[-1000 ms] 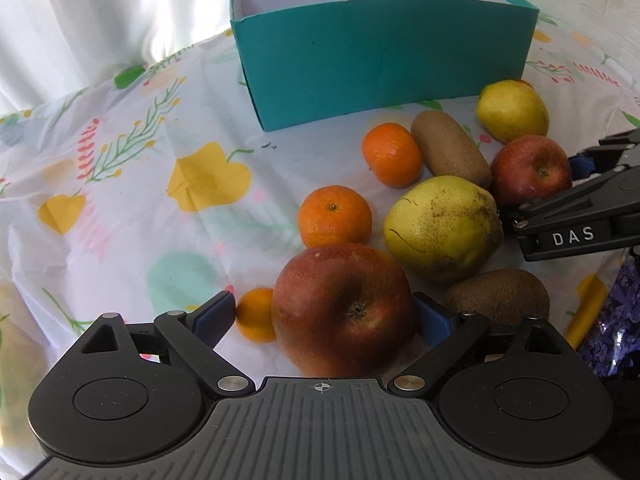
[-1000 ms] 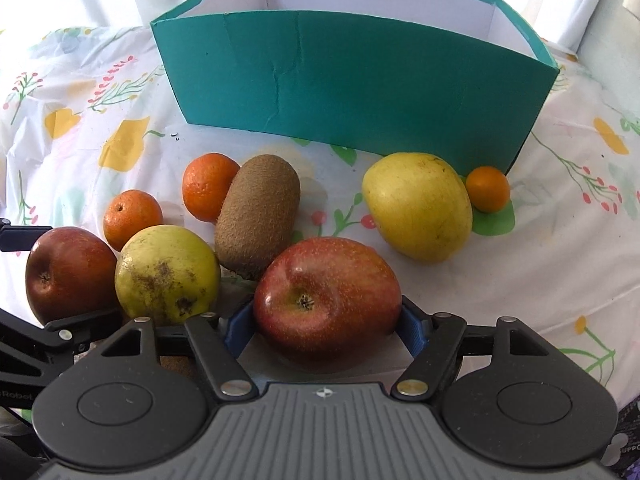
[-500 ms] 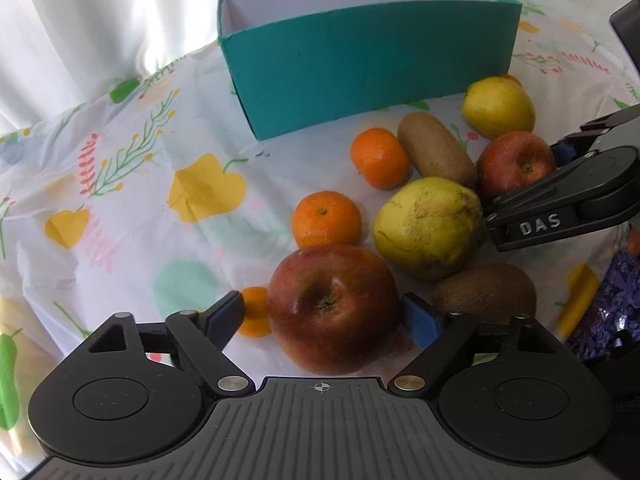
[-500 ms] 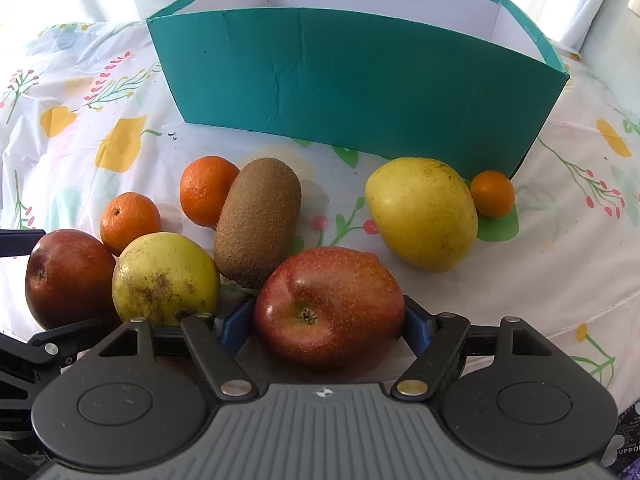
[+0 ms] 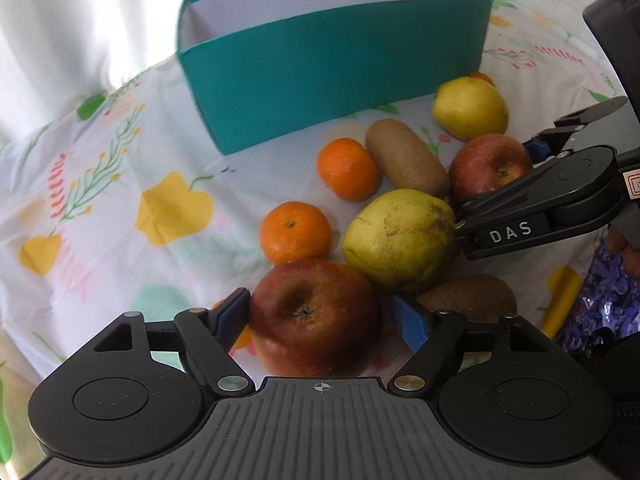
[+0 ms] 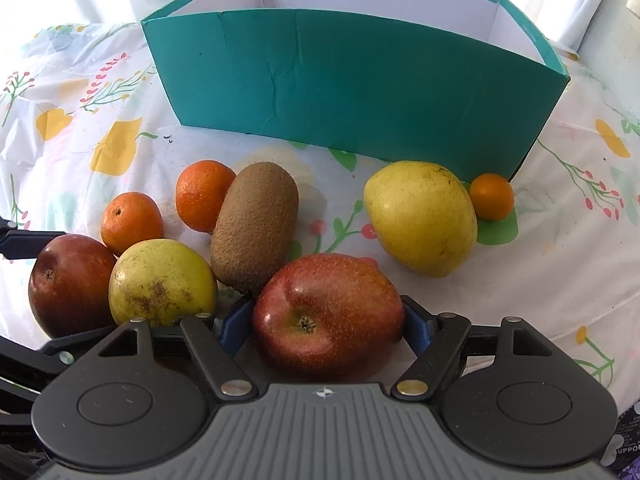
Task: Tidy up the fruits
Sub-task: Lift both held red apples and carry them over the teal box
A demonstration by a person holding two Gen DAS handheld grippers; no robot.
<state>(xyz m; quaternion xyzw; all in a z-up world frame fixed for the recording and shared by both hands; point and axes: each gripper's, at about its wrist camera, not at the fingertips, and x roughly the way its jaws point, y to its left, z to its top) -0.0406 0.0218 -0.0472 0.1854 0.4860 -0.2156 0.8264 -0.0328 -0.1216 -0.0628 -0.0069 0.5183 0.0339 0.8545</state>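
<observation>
My left gripper (image 5: 318, 316) is shut on a dark red apple (image 5: 316, 316), held above the cloth. My right gripper (image 6: 328, 320) is shut on a second red apple (image 6: 328, 314); it also shows in the left wrist view (image 5: 490, 164). A teal box (image 6: 352, 88) with white inner walls and a divider stands behind the fruit. On the cloth lie two tangerines (image 6: 130, 222) (image 6: 204, 194), a kiwi (image 6: 256, 226), a greenish pear (image 6: 162, 282), a yellow pear (image 6: 420, 218) and a small orange fruit (image 6: 491, 196).
A second kiwi (image 5: 468, 296) lies by the left gripper's right finger. A small orange fruit (image 5: 240, 338) lies partly hidden under the left apple. The floral tablecloth (image 5: 120, 200) covers the table. White curtains hang behind. A purple patterned cloth (image 5: 592, 304) is at the right edge.
Both grippers have risen with their apples and the view has drawn back. The left apple has come off the cloth. The box interior shows more.
</observation>
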